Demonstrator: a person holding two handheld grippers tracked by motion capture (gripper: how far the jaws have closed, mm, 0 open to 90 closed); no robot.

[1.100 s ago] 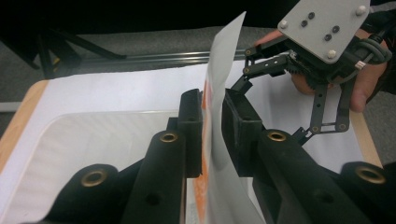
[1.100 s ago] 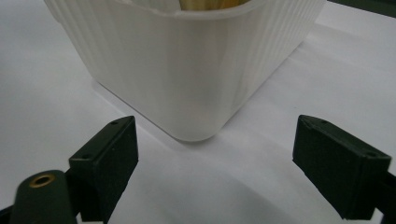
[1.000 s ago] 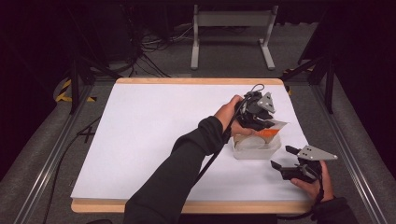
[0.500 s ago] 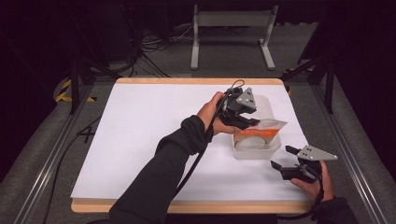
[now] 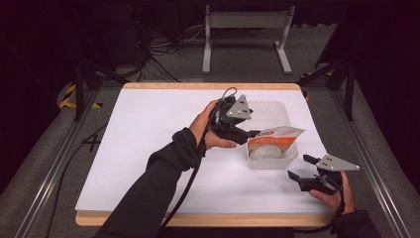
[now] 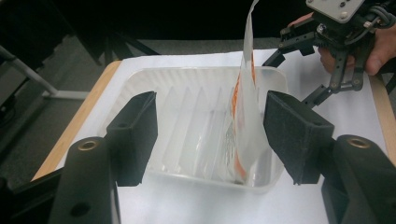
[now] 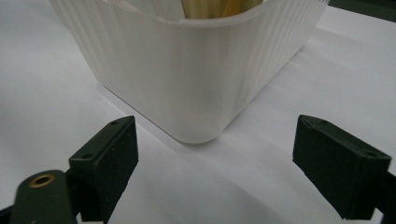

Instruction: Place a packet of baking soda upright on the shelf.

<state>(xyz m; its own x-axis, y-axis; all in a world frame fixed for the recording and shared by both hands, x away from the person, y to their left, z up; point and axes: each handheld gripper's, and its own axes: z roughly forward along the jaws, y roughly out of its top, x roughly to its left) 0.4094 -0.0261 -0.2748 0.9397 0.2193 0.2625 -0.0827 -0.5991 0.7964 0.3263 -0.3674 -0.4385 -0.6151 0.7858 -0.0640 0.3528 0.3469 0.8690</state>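
A clear ribbed plastic tray (image 5: 267, 110) stands right of the white table's centre. An orange and white packet (image 5: 275, 141) rests in its near end, leaning on edge against one wall (image 6: 243, 116). My left gripper (image 5: 251, 133) hovers just left of the tray, aimed at the packet. Its jaws have just been opening and stand apart (image 6: 210, 119), with the packet beyond them and touching neither pad. My right gripper (image 5: 301, 169) rests low on the table near the tray's front right corner (image 7: 196, 79), open and empty (image 7: 229, 163).
A white sheet (image 5: 148, 148) covers the wooden table top, with wide bare room at the left. A metal stand (image 5: 245, 29) and cables lie on the floor behind the table. Dark rails run along both sides.
My left gripper has drawn back to the left from over the tray, and its jaws have opened. The packet stays in the tray. The right gripper has kept still.
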